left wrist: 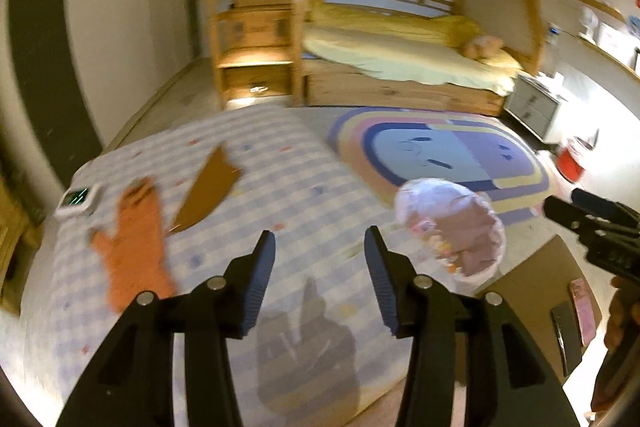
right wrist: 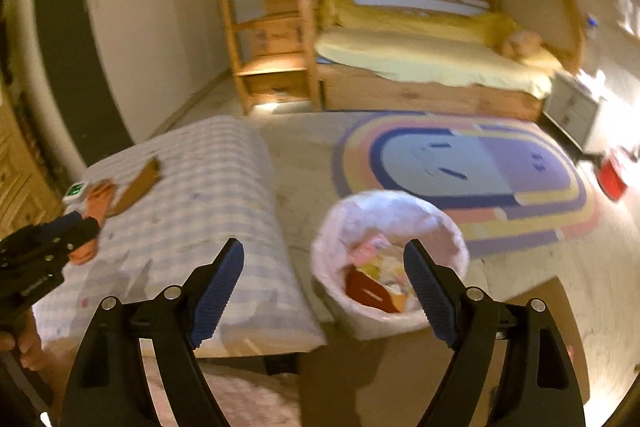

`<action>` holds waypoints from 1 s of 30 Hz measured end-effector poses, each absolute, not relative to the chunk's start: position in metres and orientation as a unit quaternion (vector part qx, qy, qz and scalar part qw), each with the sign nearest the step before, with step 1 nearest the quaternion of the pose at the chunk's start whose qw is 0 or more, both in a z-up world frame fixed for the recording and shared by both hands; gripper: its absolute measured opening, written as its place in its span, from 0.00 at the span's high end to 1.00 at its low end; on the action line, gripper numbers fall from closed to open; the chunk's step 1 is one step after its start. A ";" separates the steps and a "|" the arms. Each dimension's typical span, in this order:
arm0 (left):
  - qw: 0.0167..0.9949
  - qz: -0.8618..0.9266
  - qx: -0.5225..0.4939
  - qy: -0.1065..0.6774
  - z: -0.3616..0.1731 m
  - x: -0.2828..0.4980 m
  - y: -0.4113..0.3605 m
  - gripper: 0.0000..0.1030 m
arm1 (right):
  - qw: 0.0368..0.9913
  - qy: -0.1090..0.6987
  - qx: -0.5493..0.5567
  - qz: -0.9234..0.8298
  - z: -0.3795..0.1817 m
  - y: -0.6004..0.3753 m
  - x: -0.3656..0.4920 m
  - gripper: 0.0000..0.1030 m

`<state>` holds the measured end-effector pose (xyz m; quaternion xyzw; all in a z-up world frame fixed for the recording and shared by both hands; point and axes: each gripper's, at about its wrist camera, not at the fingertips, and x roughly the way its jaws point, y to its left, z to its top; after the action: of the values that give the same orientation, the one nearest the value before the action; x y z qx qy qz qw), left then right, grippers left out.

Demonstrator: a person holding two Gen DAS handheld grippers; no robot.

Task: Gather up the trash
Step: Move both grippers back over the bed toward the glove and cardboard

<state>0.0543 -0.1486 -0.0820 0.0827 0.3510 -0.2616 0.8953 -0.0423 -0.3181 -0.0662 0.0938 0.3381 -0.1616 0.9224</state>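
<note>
A bin lined with a pale pink bag (right wrist: 390, 255) stands on the floor beside the checked bed (right wrist: 192, 195) and holds several wrappers; it also shows in the left wrist view (left wrist: 452, 231). On the bed (left wrist: 280, 195) lie a brown cardboard scrap (left wrist: 208, 195) and an orange scrap (left wrist: 136, 243); both also show in the right wrist view, the cardboard (right wrist: 138, 185) and the orange scrap (right wrist: 98, 205). My left gripper (left wrist: 320, 283) is open and empty above the bed. My right gripper (right wrist: 324, 291) is open and empty above the bin's near left side.
A small white device with a green display (left wrist: 78, 199) lies at the bed's left edge. A rainbow rug (right wrist: 472, 179) covers the floor before a wooden bunk bed (right wrist: 420, 47). A red container (right wrist: 612, 177) and grey drawers (right wrist: 572, 115) stand at the right. Cardboard (left wrist: 540, 291) lies on the floor by the bin.
</note>
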 end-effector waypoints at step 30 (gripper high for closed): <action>0.924 -0.048 0.012 0.378 -0.118 0.156 0.038 0.33 | 0.912 0.409 -0.001 -0.031 -0.120 -0.143 0.188 0.20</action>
<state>0.1563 0.0377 -0.1182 0.0121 0.3779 -0.0482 0.9245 0.1877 -0.1433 -0.1198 -0.0005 0.4095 -0.0308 0.9118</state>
